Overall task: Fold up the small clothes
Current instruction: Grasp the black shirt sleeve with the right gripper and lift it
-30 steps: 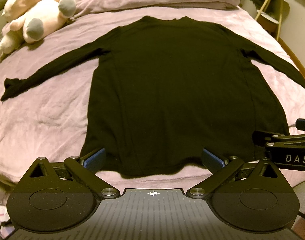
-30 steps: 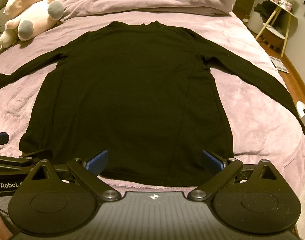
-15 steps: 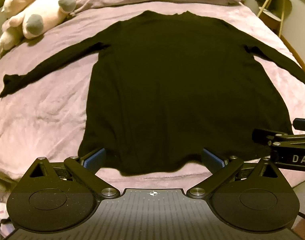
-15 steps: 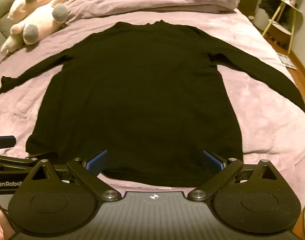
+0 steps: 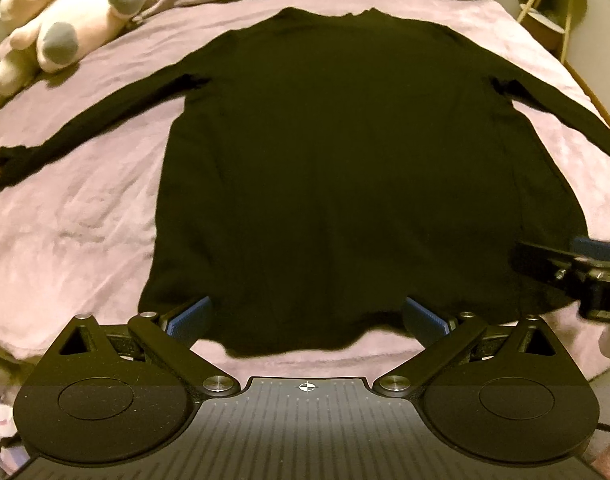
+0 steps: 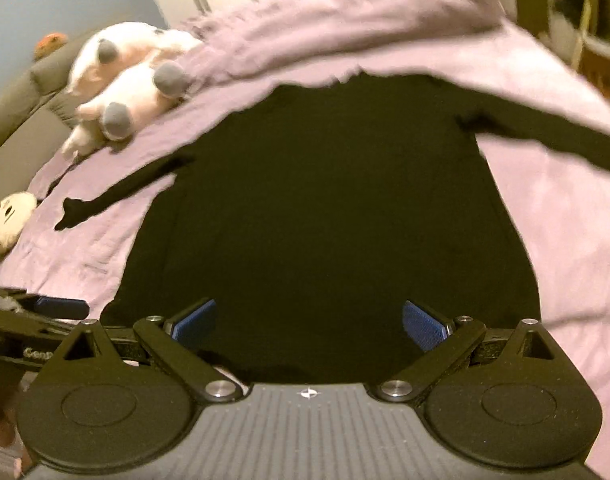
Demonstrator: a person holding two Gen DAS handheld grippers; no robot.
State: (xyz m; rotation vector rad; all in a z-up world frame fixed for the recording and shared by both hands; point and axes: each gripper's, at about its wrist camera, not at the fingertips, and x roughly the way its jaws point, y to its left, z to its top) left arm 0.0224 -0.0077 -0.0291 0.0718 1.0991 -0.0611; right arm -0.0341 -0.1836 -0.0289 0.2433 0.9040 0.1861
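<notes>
Shirt (image 5: 361,184), black w/ long sleeves, is laid flat on the pink bed cover (image 5: 77,216), hem nearest the claws, collar at the far end.

Left gripper (image 5: 307,316): jaws spread wide, nothing held; hem lies just ahead of and between the blue pads (image 5: 187,316). Pose vs. the garment is nearly unchanged from 0.5 s ago, only a slight push fwd, so more of the body is framed.

Right gripper (image 6: 309,320): jaws likewise wide apart, empty. Here the big change is seen: the view has been tilted up and swung, w/ motion blur, so wall and cupboard doors now show beyond the duvet, and the hem is mostly hidden under the claw body. The other claw is seen at its near left.

Further out: left sleeve (image 5: 85,128) stretched away to the far left, right sleeve (image 6: 545,136) to the far right, both unfolded. Plush toy (image 5: 65,16) sits far left, well apart from the shirt.

Judged: no fold has been started; the right claw is prob. being repositioned, perhaps toward a sleeve or the hem's right corner. No grasp yet made.
</notes>
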